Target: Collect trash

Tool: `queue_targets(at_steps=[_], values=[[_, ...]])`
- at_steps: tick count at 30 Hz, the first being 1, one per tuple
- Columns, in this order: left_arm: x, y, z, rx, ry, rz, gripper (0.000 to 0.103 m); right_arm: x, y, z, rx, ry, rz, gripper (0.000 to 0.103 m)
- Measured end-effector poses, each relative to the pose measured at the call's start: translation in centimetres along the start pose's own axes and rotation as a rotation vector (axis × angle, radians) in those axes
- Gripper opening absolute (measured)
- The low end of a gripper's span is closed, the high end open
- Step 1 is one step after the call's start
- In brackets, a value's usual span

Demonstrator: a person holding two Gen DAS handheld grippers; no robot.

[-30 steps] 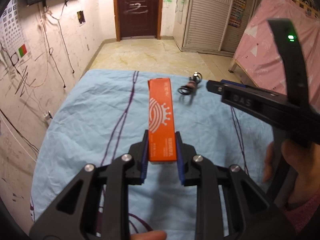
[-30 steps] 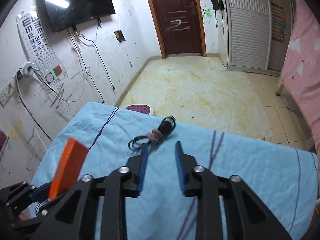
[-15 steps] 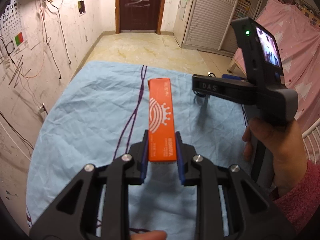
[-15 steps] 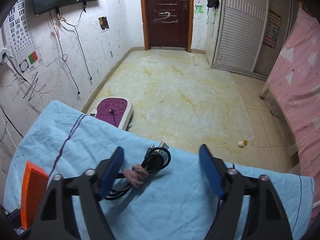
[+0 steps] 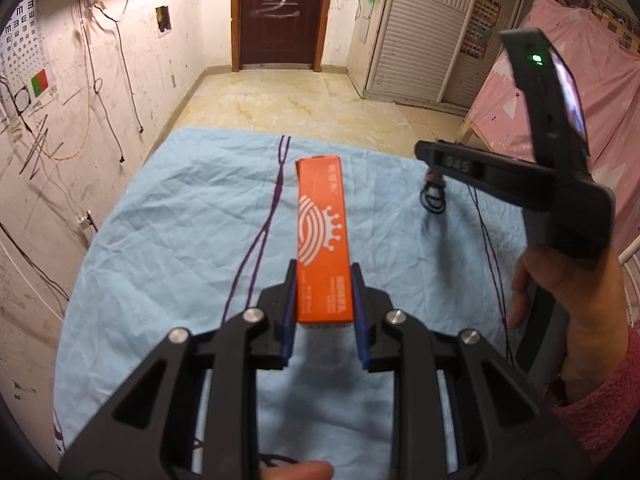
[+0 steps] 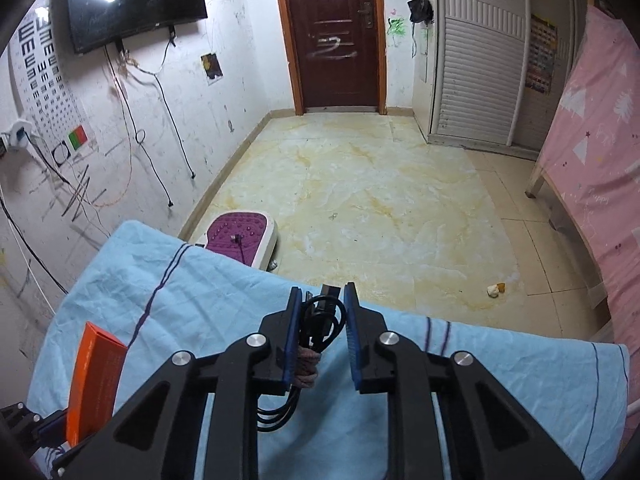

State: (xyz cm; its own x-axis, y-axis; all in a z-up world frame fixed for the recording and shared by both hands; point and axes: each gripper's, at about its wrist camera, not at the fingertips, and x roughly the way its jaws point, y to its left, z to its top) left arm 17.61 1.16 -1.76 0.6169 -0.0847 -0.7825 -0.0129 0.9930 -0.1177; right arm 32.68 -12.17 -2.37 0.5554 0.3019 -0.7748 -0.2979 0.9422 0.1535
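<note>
A long orange box sticks out forward from my left gripper, which is shut on its near end above the light blue cloth. The same orange box shows at the lower left of the right wrist view. A coiled black cable, tied with a brownish band, lies at the cloth's far edge. My right gripper is shut on it, blue pads pressing on both sides. In the left wrist view the right gripper reaches in from the right, held by a hand, with the cable hanging under its tip.
Beyond the blue cloth a purple-topped platform sits on the tiled floor, with a small scrap further right. A pink bed cover lines the right side, a cable-strewn wall the left.
My right gripper opened wide around the cable, then closed on it, having moved forward and a little down. The left gripper kept still with the orange box in it.
</note>
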Motion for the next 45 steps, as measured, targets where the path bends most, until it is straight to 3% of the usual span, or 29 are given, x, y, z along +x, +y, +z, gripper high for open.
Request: queue_targets(at_steps=[14,23,35,45], values=[[-2.9,-4.0,-0.5,0.077,-0.051,0.003,0.022,-9.5,-3.9,-1.2,0.073,-0.139,0.071,0.014],[-4.0,-9.7,-1.2,0.177,-0.07,-0.031,0.022,-17.5,-10.5,-3.8,0.159,-0.263,0.054,0.014],[-4.3,-18.3,-2.9,0.324,-0.063,-0.104,0.022,-22.9,-22.0,-10.5,0.337,-0.332,-0.041,0.014],[-5.4,-26.7,-4.5,0.475,-0.071,-0.186,0.022,-24.9,-28.7,-18.3,0.442,-0.336,-0.227,0.014]])
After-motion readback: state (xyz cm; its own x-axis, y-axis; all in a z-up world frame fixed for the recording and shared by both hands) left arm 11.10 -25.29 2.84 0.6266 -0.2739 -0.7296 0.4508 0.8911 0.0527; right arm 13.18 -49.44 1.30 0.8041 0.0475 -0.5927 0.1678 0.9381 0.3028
